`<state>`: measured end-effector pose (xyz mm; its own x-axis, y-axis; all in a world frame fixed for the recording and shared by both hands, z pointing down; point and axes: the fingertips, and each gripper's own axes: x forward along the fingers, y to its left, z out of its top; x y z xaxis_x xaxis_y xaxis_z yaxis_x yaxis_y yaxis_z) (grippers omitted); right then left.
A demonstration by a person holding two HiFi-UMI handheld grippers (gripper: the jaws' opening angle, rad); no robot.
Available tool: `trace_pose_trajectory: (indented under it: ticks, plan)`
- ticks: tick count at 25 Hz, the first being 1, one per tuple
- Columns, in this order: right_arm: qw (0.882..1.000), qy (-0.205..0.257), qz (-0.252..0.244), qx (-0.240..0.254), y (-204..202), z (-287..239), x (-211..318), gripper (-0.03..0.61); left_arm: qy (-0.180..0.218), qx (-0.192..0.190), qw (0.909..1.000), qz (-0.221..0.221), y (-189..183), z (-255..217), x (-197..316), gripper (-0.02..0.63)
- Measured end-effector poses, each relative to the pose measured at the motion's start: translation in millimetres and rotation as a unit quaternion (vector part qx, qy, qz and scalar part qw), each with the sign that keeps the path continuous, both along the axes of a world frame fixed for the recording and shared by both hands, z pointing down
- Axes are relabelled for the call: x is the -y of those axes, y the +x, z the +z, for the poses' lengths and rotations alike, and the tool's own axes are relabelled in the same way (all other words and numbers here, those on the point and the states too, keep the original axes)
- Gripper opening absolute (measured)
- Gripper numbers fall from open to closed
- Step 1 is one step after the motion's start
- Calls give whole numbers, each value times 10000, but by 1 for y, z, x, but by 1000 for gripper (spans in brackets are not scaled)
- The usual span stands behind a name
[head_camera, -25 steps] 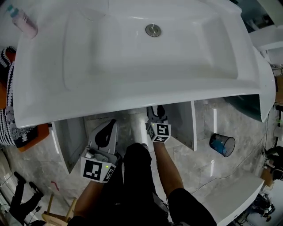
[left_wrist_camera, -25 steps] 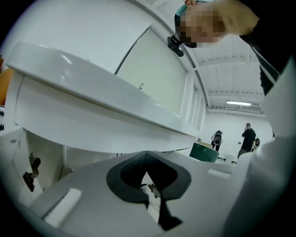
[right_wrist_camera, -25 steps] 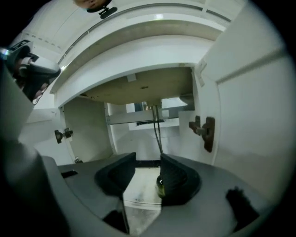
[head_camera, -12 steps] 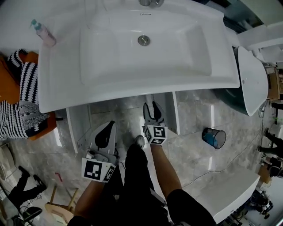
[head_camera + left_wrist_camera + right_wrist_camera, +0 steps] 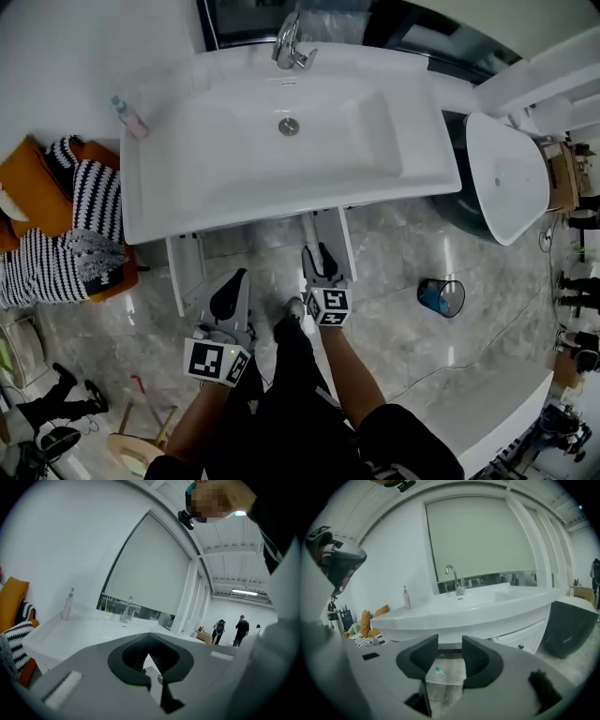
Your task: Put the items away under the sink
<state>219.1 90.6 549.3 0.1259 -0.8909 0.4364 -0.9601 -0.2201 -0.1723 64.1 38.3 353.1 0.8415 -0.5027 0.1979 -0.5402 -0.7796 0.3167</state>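
Left gripper (image 5: 149, 656): clenched, jaw tips meeting, nothing held. It tilts upward toward the sink (image 5: 187, 202) top.
Right gripper (image 5: 450, 651): released, jaws apart and empty. It faces the open cabinet below the sink.
Bottle (image 5: 438, 671): one, small and white with a teal cap. It sits on the cabinet shelf under the sink, seen through the gap between the right jaws and well apart from them.
Bottle's axis: it seems to lie on its side, long axis slanted, cap toward the far left. It is too small to be sure.
In the way: from the head view the sink's front edge overhangs the cabinet and hides its inside.
Doors: two, both open, the left door (image 5: 186, 272) and the right door (image 5: 336, 234) jutting out under the sink.
On the sink: one faucet (image 5: 291, 42) at the back, and one pink soap bottle (image 5: 129, 117) at the left rear corner.
On the floor: one dark bin (image 5: 441, 297) to the right, near a white tub (image 5: 506, 173).
Left side: striped cushions (image 5: 56, 253) on an orange seat.
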Motion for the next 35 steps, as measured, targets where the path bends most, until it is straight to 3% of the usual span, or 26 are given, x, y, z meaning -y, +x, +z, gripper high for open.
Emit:
trace_pose_trajectory:
  ticks: [11,15,23,35]
  plan:
    - [9993,201,-308,-25,-29,-113,-21,86,230,-46,9997,119,-6,-91,-20,6]
    - [9986,157,-509,23,-43,-140,-25,17,211,-55,9997,90,-14,-105,-31,6]
    - [9952,166,-920,292,-66,-178,-40,15,476,-57,9988,-108,-22,-133,-42,6]
    - [9773,588,-2011,311,-114,-228,-42,15,497,-10,9939,-980,-65,-141,-45,6]
